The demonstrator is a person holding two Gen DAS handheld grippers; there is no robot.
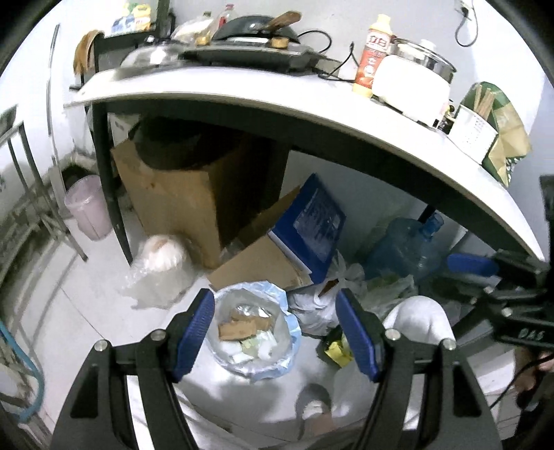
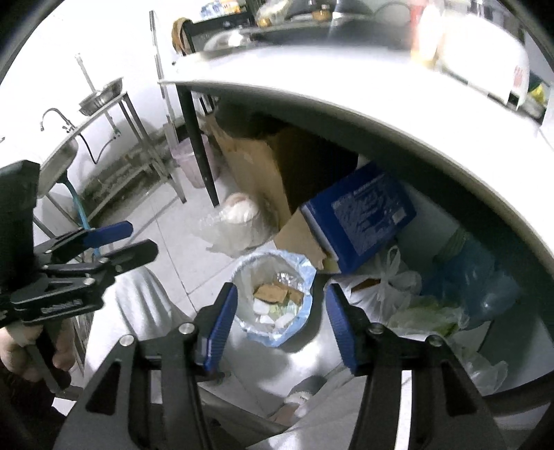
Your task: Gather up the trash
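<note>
Both grippers hang empty, fingers spread wide: the left gripper and right gripper each frame the lined trash bin on the floor, under the counter. Best to pinch opposite sides of the blue liner rim and lift evenly. The bags right of the fingers are blurred, contents unclear.

Home kitchen: wok, sink.

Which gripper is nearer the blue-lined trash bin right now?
Hard to call. Left gripper and right gripper both hang open above the trash bin, neither touching it.
</note>
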